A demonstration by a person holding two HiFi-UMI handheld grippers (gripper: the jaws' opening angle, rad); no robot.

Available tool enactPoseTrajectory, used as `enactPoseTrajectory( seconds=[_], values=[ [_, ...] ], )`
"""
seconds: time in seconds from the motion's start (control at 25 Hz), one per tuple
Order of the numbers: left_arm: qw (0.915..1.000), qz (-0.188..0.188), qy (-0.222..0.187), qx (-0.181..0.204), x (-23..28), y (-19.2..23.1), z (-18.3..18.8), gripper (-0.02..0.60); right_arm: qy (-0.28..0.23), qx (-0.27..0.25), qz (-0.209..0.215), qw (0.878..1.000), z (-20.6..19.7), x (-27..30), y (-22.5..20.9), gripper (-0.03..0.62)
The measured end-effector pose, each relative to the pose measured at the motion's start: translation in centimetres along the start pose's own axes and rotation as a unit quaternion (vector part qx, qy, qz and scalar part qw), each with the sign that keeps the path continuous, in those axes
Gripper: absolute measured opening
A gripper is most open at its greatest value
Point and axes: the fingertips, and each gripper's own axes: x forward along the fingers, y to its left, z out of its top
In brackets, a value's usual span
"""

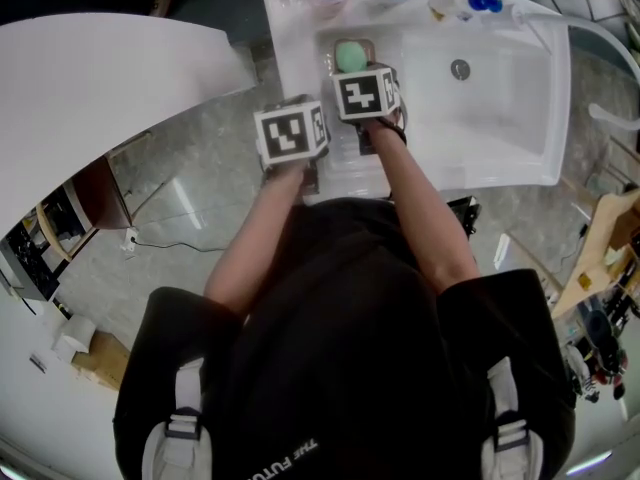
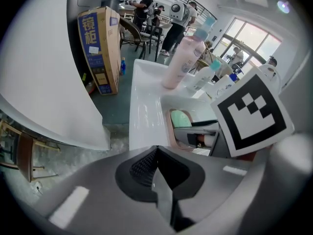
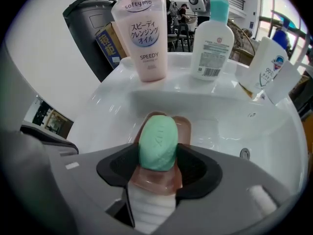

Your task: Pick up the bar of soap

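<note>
Sink [image 3: 234, 126]: soap [image 3: 157, 138] seemingly inside right tool [image 3: 157, 155]

The soap [image 3: 157, 142] lies in its dish [image 3: 188, 130] at lower centre, between the right gripper's [image 3: 157, 155] fingers [image 3: 194, 168]; bottles [image 3: 145, 33] stand behind along the sink's [image 3: 230, 126] upper rim.

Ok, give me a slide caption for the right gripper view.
Right gripper straddling the green soap bar in its pink dish.

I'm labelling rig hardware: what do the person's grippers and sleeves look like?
Left gripper and right gripper: grey bodies, black around the jaws. Their white cubes, left and right, carry black square markers. Black short-sleeved shirt, forearms bare.
</note>
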Motion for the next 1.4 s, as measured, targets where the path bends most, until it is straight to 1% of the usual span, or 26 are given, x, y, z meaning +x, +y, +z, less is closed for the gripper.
enactPoseTrajectory(
  seconds=[0.12,0.2,0.28,0.36,0.48,0.56,0.72,0.96,1.08,1.2,1.4],
  values=[
    [1.0000,-0.002,0.000,0.000,0.1,-0.1,0.0,-0.002,0.007,-0.012,0.004,1.000,0.0,0.2,0.3,0.259],
    [1.0000,-0.002,0.000,-0.001,0.0,0.0,0.0,-0.002,0.000,-0.029,0.004,1.000,0.1,0.3,0.4,0.259],
    [1.0000,-0.001,0.000,-0.003,0.0,0.1,0.0,-0.002,-0.010,-0.036,0.002,0.999,0.0,0.1,0.3,0.259],
    [1.0000,-0.001,-0.002,-0.004,-0.1,0.1,0.1,-0.002,-0.025,-0.032,0.003,0.999,-0.1,-0.2,0.2,0.259],
    [1.0000,0.000,-0.006,-0.005,-0.3,0.4,0.2,-0.002,-0.027,-0.019,0.014,0.999,-0.8,-0.4,0.6,0.261],
    [1.0000,0.001,-0.008,-0.005,-0.5,0.4,0.3,-0.002,-0.030,-0.020,0.015,0.999,-0.9,-0.8,0.7,0.261],
    [0.9999,-0.001,-0.010,-0.002,-0.5,0.2,0.1,-0.002,-0.055,-0.025,0.020,0.998,-0.5,-1.9,0.9,0.261],
    [0.9999,-0.003,-0.010,0.004,-0.3,-0.7,-0.7,-0.002,-0.063,-0.027,0.017,0.998,-1.9,-2.8,0.3,0.261],
    [0.9999,-0.004,-0.012,0.006,-0.4,-1.0,-0.9,-0.002,-0.080,-0.033,0.012,0.996,-2.2,-3.1,0.0,0.261],
    [0.9998,-0.004,-0.016,0.007,-0.6,-1.4,-1.0,-0.002,-0.082,-0.031,0.008,0.996,-2.6,-4.2,-0.1,0.261],
    [0.9997,-0.002,-0.024,0.009,-1.2,-2.4,-1.4,-0.002,-0.101,-0.042,0.008,0.994,-3.1,-5.5,-0.3,0.261]
  ],
)
